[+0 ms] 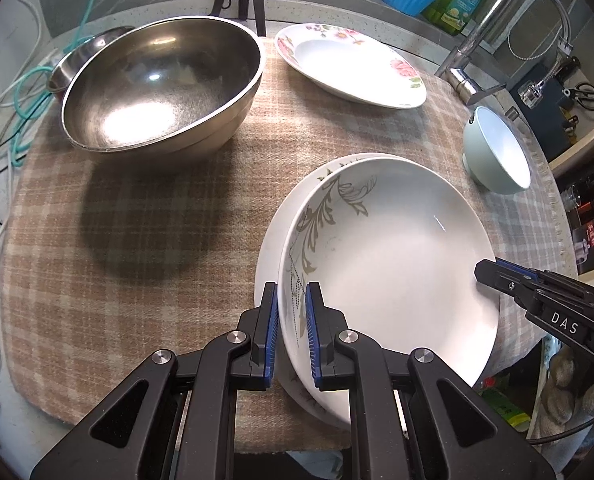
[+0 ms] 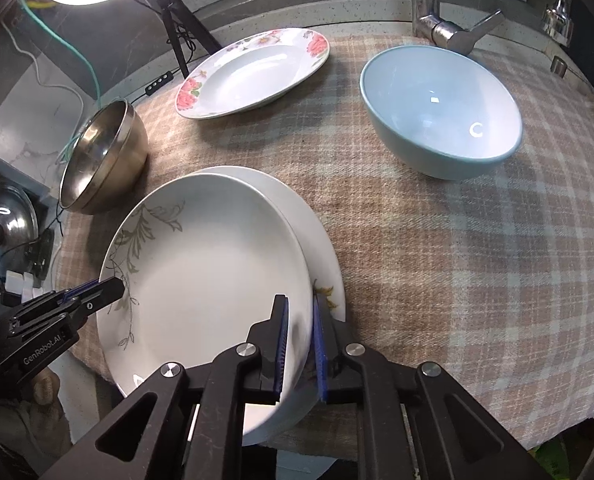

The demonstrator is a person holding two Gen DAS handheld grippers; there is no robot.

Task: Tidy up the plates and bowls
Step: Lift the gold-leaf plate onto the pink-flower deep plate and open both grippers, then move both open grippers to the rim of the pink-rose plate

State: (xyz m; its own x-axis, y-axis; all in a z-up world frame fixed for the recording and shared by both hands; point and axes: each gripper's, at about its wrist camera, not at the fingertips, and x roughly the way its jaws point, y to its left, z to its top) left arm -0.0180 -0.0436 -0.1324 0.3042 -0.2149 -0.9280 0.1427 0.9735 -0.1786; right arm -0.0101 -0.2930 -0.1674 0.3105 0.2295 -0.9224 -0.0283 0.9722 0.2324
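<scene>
A white plate with a grey vine pattern [image 1: 397,264] sits on top of a second white plate [image 1: 267,264] on the checked cloth. My left gripper [image 1: 291,332] is shut on the vine plate's near rim. My right gripper [image 2: 299,344] is shut on the same plate's [image 2: 209,280] opposite rim; the lower plate [image 2: 317,232] shows beyond it. The right gripper's fingertips [image 1: 493,274] show at the right of the left wrist view. The left gripper's fingertips [image 2: 105,292] show at the left of the right wrist view.
A large steel bowl [image 1: 165,88] with a smaller steel bowl [image 1: 85,56] behind it stands at back left. A rose-patterned plate [image 1: 349,64] lies at the back, a pale blue bowl [image 2: 441,112] to the right, near the tap [image 2: 449,20]. Cables lie left of the cloth [image 1: 137,240].
</scene>
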